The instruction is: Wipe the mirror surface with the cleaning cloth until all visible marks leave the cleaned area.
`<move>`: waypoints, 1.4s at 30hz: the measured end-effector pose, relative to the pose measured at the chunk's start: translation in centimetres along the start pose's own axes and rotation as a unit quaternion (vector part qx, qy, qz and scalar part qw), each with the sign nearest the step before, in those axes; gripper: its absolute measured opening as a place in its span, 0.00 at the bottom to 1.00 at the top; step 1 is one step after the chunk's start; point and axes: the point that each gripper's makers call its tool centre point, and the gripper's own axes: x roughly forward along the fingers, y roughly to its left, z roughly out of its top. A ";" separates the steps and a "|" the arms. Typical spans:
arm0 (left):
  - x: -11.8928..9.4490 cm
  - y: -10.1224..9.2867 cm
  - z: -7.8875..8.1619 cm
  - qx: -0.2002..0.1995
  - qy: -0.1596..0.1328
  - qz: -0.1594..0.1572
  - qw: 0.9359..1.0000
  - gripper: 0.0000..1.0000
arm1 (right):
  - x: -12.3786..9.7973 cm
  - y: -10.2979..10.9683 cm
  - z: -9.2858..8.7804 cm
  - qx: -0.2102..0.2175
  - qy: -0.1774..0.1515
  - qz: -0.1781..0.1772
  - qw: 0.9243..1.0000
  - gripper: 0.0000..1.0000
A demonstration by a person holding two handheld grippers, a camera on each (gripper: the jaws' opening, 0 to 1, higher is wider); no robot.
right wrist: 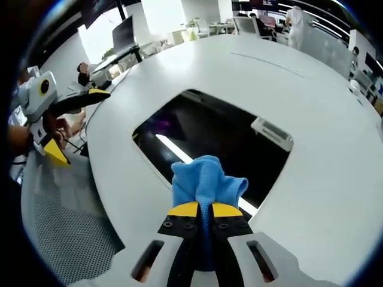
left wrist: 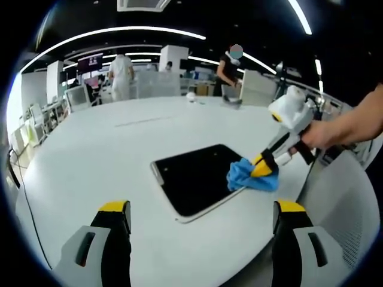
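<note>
Mirror (left wrist: 197, 178) lies flat on the white desk (left wrist: 108, 149), close to the desk edge nearest the person; its glass reads dark and reflects ceiling lights, so any remaining marks cannot be made out here

Right gripper (right wrist: 205, 209): jaws pinched tight on a bunched fold of the blue cleaning cloth (right wrist: 206, 179). The cloth sits at the mirror's near edge, its free end pressed on or just over the glass. Likely reason for the tight bunch: a firm pad to push across the surface without the cloth slipping out

Left gripper (left wrist: 200, 208): jaws spread wide, holding nothing, hovering off the mirror on the side away from the cloth. Judged to be kept back so both mirror and cloth stay visible

Wiping looks under way at the mirror's edge; most of the glass lies beyond the cloth
</note>
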 end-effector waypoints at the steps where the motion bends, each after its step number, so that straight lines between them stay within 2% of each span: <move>1: 0.0 0.0 0.0 0.000 0.000 0.000 1.000 0.99 | -0.1 -0.2 -0.1 0.001 0.001 -0.001 1.000 0.01; 17: -0.1 0.0 -0.2 0.000 0.004 0.001 1.000 0.99 | -0.9 -2.0 -1.2 0.006 0.008 -0.004 1.000 0.01; 25: -0.1 0.0 -0.2 0.002 0.006 0.000 1.000 0.99 | -0.9 -2.0 -1.1 -0.011 0.011 0.001 1.000 0.01; 42: 0.0 0.2 -0.1 -0.005 0.003 0.005 1.000 0.99 | -0.5 -3.0 -0.2 -0.020 0.016 -0.007 1.000 0.01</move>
